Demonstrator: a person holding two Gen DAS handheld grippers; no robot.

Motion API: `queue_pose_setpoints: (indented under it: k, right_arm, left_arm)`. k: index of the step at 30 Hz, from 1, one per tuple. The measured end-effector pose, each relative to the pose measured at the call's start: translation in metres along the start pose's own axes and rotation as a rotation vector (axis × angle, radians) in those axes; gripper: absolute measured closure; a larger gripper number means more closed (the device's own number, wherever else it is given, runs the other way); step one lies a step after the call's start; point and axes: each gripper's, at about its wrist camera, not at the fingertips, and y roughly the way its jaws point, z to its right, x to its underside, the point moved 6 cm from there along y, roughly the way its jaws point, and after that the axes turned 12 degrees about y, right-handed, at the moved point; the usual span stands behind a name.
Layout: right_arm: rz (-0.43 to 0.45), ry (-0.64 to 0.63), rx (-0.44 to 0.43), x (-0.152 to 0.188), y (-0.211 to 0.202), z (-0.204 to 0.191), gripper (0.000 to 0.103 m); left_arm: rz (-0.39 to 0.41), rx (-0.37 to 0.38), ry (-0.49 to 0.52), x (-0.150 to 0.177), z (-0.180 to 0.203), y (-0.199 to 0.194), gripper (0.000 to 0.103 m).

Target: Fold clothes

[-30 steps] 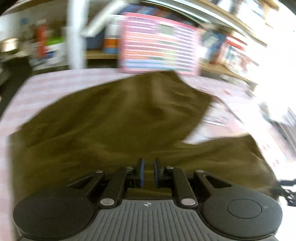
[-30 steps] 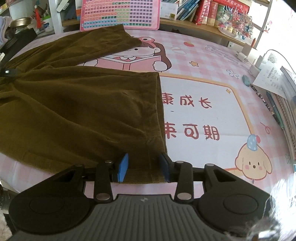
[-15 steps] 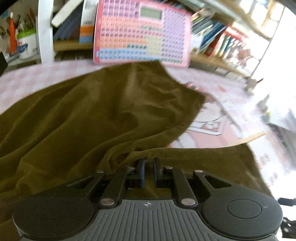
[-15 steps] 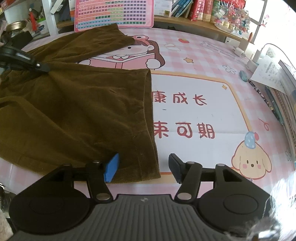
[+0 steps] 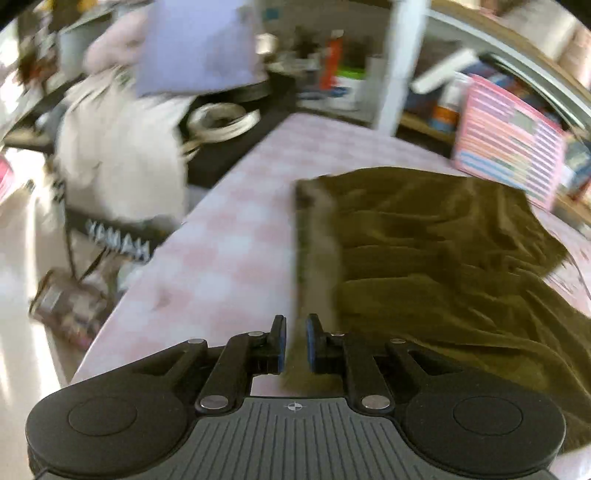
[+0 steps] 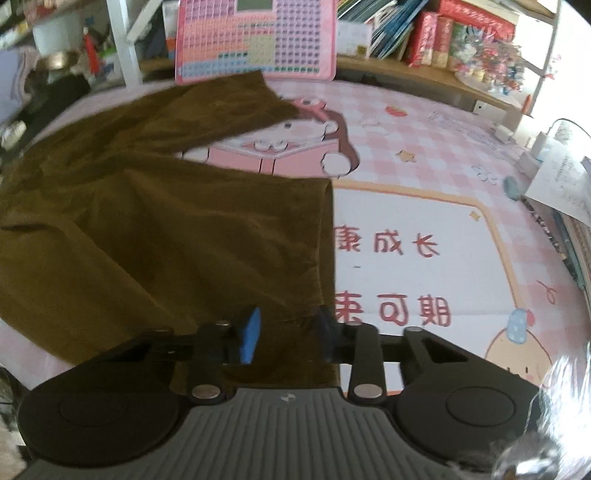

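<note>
Olive-brown corduroy trousers [image 6: 166,229] lie spread on the pink table mat, both legs pointing toward the mat's middle. In the left wrist view the trousers [image 5: 443,266] lie rumpled, the waistband edge running away from me. My left gripper [image 5: 294,341] is shut on the waistband corner, with a strip of fabric pinched between the pads. My right gripper [image 6: 286,332] is open, its jaws straddling the hem corner of the near leg, which lies between the fingers.
A pink calculator board [image 6: 255,37] leans on the back shelf with books [image 6: 424,33]. Papers and small items [image 6: 554,181] lie at the table's right edge. The table's left edge [image 5: 147,273] drops off toward a white bag [image 5: 118,162] and clutter.
My left gripper has swung left while holding the trousers; its view now faces the table's left edge. My right gripper widened, then narrowed somewhat, and moved in over the hem corner.
</note>
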Motion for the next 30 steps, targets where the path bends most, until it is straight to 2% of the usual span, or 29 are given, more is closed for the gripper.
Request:
queue_pose_setpoints:
  k: [1, 3, 5, 11, 14, 18, 20, 21, 23, 26, 28, 29, 30]
  right_arm:
    - [0.001, 0.000, 0.000, -0.001, 0.000, 0.000, 0.082]
    - [0.000, 0.002, 0.008, 0.000, 0.001, 0.004, 0.089]
    - [0.000, 0.004, 0.017, 0.001, 0.001, 0.007, 0.094]
    - [-0.001, 0.011, 0.042, 0.004, 0.002, 0.018, 0.094]
    - [-0.002, 0.014, 0.054, 0.005, 0.002, 0.023, 0.089]
    - [-0.011, 0.005, 0.064, 0.006, 0.003, 0.024, 0.086]
    - [-0.022, -0.005, 0.054, 0.008, 0.002, 0.018, 0.085]
    - [-0.023, -0.011, 0.053, 0.010, 0.002, 0.015, 0.084]
    - [-0.019, -0.022, 0.061, 0.012, 0.001, 0.009, 0.084]
    - [-0.025, -0.017, 0.062, 0.015, 0.000, 0.007, 0.084]
    - [-0.031, -0.008, 0.054, 0.016, -0.002, 0.009, 0.084]
    - [-0.032, -0.001, 0.050, 0.016, -0.002, 0.010, 0.083]
    - [-0.031, 0.011, 0.047, 0.016, -0.003, 0.012, 0.083]
  left_arm:
    - [-0.004, 0.005, -0.017, 0.001, -0.002, 0.000, 0.087]
    - [-0.022, 0.012, -0.030, 0.004, 0.001, 0.005, 0.066]
    - [-0.040, 0.015, -0.052, 0.006, 0.002, 0.010, 0.058]
    - [-0.070, 0.107, -0.178, 0.022, 0.002, 0.022, 0.058]
    - [-0.070, 0.112, -0.208, 0.025, 0.004, 0.026, 0.062]
    - [-0.037, 0.108, -0.230, 0.028, -0.001, 0.023, 0.089]
    - [-0.009, 0.094, -0.259, 0.027, -0.016, 0.016, 0.094]
    - [-0.009, 0.074, -0.255, 0.027, -0.024, 0.015, 0.103]
    - [-0.029, -0.007, -0.205, 0.026, -0.039, 0.014, 0.103]
    - [-0.047, -0.034, -0.172, 0.024, -0.051, 0.013, 0.103]
    - [-0.055, -0.034, -0.163, 0.022, -0.052, 0.011, 0.103]
    - [-0.055, -0.007, -0.168, 0.021, -0.048, 0.010, 0.103]
    - [-0.051, 0.039, -0.168, 0.020, -0.043, 0.008, 0.097]
